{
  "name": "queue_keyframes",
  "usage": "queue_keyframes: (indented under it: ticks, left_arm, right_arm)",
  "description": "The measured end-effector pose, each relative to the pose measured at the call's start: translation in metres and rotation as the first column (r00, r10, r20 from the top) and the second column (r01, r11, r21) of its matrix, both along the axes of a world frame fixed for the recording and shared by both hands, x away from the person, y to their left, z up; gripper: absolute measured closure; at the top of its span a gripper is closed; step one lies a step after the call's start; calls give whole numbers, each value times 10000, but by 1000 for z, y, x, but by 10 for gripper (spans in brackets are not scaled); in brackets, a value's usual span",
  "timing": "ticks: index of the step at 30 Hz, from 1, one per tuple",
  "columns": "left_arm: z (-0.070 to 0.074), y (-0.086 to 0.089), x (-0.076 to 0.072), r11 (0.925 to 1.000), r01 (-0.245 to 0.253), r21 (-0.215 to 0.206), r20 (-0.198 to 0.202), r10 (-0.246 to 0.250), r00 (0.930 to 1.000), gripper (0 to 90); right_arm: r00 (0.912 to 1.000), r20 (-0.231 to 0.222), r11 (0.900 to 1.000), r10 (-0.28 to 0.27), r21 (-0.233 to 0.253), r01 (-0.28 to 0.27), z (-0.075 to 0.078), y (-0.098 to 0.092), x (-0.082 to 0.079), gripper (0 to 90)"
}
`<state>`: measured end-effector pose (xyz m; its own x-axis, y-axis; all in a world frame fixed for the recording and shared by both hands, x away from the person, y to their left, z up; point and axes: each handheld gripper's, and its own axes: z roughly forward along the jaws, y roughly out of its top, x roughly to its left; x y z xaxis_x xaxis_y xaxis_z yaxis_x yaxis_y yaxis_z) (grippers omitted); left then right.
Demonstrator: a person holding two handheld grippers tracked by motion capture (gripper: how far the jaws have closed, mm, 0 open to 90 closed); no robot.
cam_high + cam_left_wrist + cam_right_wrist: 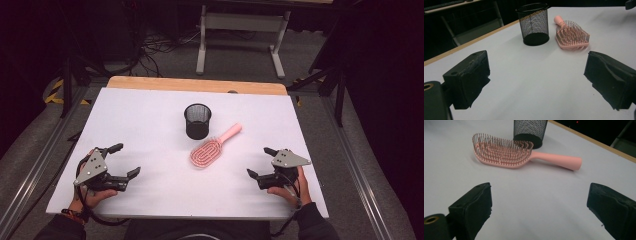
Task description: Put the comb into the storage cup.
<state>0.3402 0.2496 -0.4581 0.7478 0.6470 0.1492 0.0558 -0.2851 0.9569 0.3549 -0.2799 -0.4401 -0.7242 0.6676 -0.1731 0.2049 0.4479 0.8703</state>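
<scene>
Both claws sit low in the high view with their jaws spread wide and nothing between them: the left gripper (pixel 123 161) at the lower left of the frame, the right gripper (pixel 261 161) at the lower right, each held by a hand on the white table (pixel 150 125). Between them, toward the middle of the frame, a pink hairbrush (pixel 213 146) lies flat with its bristles up and its handle pointing to the upper right. Just above and left of it stands a black mesh cup (pixel 197 120), upright, close beside the brush; whether they touch cannot be told. Its inside looks dark, and no contents can be made out.

From the left gripper view, bare tabletop lies ahead of the jaws, with the cup (pixel 534 23) and brush (pixel 572 36) in the upper middle. From the right gripper view, the brush (pixel 506 152) lies across the upper frame, the cup (pixel 530 132) behind it.
</scene>
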Motion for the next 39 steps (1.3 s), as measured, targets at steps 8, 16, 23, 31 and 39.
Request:
queue_keyframes:
  ticks: [8,16,23,31,39]
  left_arm:
    - [-1,-2,0,9998,113,169,-134,-111,9998,71]
    - [-2,-3,2,9996,190,200,-193,-186,9996,77]
    - [-4,-2,4,9995,245,201,-345,-238,9991,79]
    - [-7,0,7,9996,249,108,-586,-242,9980,81]
    - [-8,2,5,9998,201,-21,-687,-202,9974,85]
  right_arm:
    - [9912,-806,9747,1051,-1892,-1187,21,19,26,92]
    - [9788,-974,9089,1802,-3640,-2035,48,42,58,171]
    - [9538,-1710,7971,2471,-5237,-3004,70,74,99,186]
    - [8974,-3049,6377,3189,-6314,-4412,62,109,134,262]
    - [8163,-4582,4995,3516,-6457,-5776,42,134,160,376]
